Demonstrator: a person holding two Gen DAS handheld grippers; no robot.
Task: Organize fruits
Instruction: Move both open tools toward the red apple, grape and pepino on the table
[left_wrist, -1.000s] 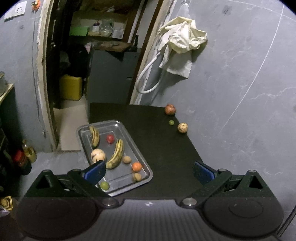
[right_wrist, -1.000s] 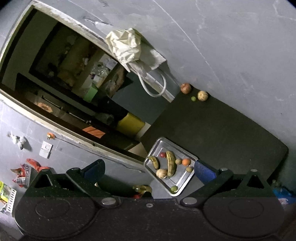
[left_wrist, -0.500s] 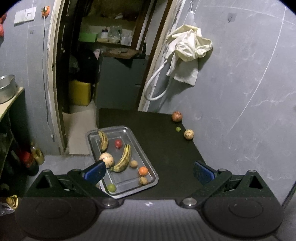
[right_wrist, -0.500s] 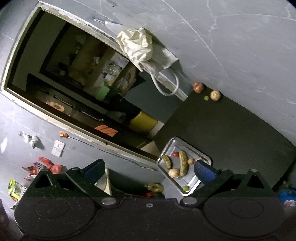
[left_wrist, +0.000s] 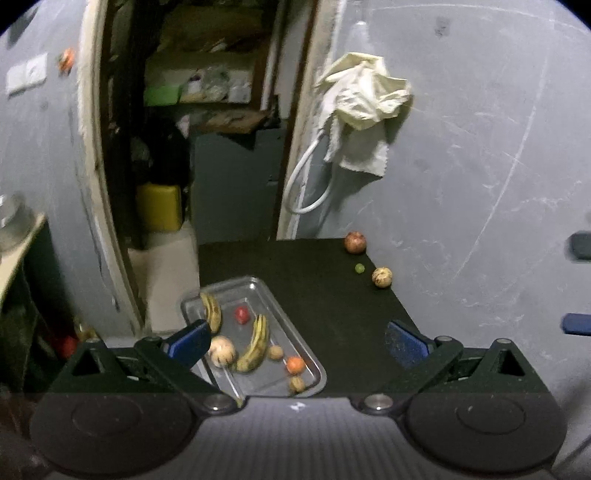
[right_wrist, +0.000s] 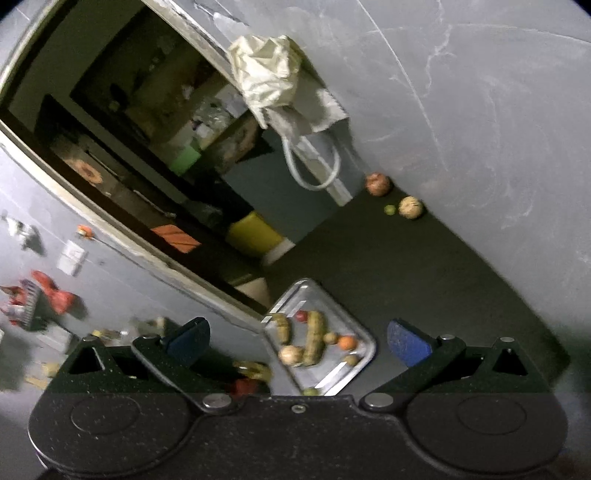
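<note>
A metal tray (left_wrist: 275, 295) (right_wrist: 317, 291) lies on a dark table (left_wrist: 332, 295) (right_wrist: 406, 277). It holds two bananas (left_wrist: 255, 343), a red fruit (left_wrist: 241, 314), a pale round fruit (left_wrist: 222, 350), an orange (left_wrist: 295, 364) and small brown fruits. Three fruits sit by the far wall: a reddish one (left_wrist: 355, 242) (right_wrist: 377, 184), a small green one (left_wrist: 359, 268) (right_wrist: 389, 210) and a tan one (left_wrist: 382, 277) (right_wrist: 410, 207). My left gripper (left_wrist: 297, 341) is open and empty, well above the tray. My right gripper (right_wrist: 297, 339) is open and empty, also high above.
A grey wall (left_wrist: 480, 147) runs behind the table, with a cream cloth (left_wrist: 364, 92) and a white hose (left_wrist: 306, 184) hanging on it. An open doorway (left_wrist: 207, 129) at left shows shelves and a yellow canister (left_wrist: 159, 206). The right gripper's blue pads (left_wrist: 578, 325) show at the far right.
Both views shifted as the grippers moved. The tray and fruits appear closer in the right wrist view. Both grippers stayed open and empty.
</note>
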